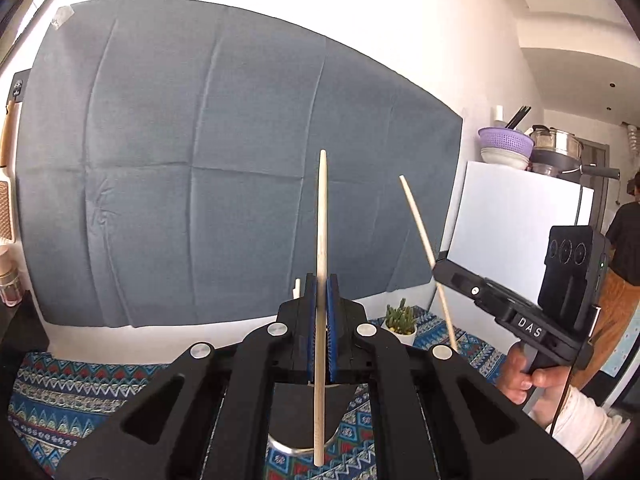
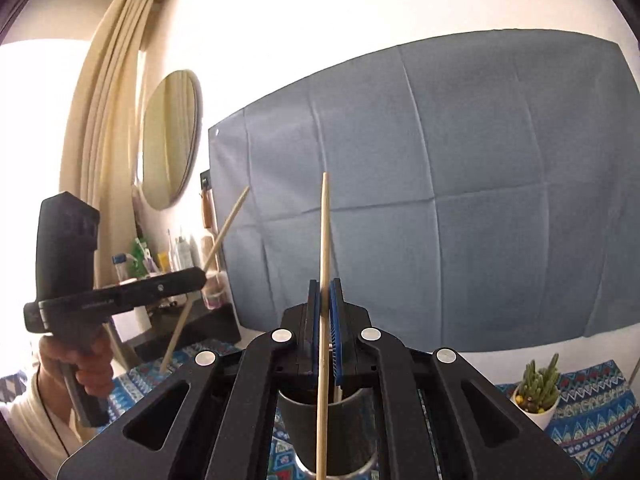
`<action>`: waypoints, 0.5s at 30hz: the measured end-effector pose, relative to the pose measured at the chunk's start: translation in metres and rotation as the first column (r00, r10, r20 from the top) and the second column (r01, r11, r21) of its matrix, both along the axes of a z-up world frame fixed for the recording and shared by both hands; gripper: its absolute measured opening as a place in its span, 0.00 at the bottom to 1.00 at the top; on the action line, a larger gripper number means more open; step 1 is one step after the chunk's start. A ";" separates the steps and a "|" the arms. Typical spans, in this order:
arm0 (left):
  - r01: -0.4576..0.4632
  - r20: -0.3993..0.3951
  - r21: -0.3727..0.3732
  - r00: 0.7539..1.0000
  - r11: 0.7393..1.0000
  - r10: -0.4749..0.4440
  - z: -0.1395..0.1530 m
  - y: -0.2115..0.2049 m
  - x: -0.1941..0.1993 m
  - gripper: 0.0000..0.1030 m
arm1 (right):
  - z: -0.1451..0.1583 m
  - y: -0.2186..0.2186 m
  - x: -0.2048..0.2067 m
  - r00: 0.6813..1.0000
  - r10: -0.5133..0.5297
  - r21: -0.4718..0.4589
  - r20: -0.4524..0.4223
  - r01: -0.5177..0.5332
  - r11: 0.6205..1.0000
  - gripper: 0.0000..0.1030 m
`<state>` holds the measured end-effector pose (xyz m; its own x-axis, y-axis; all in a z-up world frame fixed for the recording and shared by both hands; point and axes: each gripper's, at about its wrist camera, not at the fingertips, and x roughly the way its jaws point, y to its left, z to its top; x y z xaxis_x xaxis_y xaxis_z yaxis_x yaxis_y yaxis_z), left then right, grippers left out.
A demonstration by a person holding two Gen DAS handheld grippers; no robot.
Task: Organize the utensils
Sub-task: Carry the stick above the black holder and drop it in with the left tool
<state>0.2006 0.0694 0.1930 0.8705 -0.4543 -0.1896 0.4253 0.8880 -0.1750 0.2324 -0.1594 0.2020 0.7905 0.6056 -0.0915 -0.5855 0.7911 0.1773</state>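
In the left wrist view my left gripper (image 1: pixel 322 285) is shut on a pale wooden chopstick (image 1: pixel 322 208) that stands nearly upright between the blue pads. Its lower end hangs over a dark cup (image 1: pixel 294 412) with a metal rim. To the right, a hand holds my right gripper (image 1: pixel 439 265), shut on a second chopstick (image 1: pixel 416 216) that leans left. In the right wrist view that gripper (image 2: pixel 325 285) grips its upright chopstick (image 2: pixel 325 232) above the same dark cup (image 2: pixel 300 420). My left gripper (image 2: pixel 202 276) shows at the left with its slanted chopstick (image 2: pixel 230 220).
A blue patterned tablecloth (image 2: pixel 592 408) covers the table. A small cactus in a white pot (image 2: pixel 536 394) stands at the right. A grey-blue cloth (image 1: pixel 224 168) hangs on the wall behind. A white fridge (image 1: pixel 516 208) and a person (image 1: pixel 626 240) are at far right.
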 end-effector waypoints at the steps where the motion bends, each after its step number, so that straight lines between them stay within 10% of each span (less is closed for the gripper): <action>1: 0.012 0.017 -0.025 1.000 1.000 -0.012 -0.001 -0.002 0.004 0.05 | 0.000 0.002 0.004 1.000 0.001 0.017 0.009 -0.002 1.000 0.05; 9: 0.051 0.132 -0.232 0.991 0.971 -0.020 -0.015 -0.003 0.039 0.05 | -0.010 0.015 0.041 0.999 0.032 0.173 0.020 -0.035 0.984 0.05; 15: 0.006 0.194 -0.251 0.980 0.968 0.044 -0.041 -0.014 0.059 0.05 | -0.024 0.028 0.066 1.000 0.009 0.217 0.029 -0.015 0.976 0.05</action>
<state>0.2593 0.0558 0.1519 0.8880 -0.4482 0.1030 0.4570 0.8352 -0.3058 0.2981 -0.1313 0.1779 0.7833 0.6183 0.0649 -0.6018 0.7280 0.3284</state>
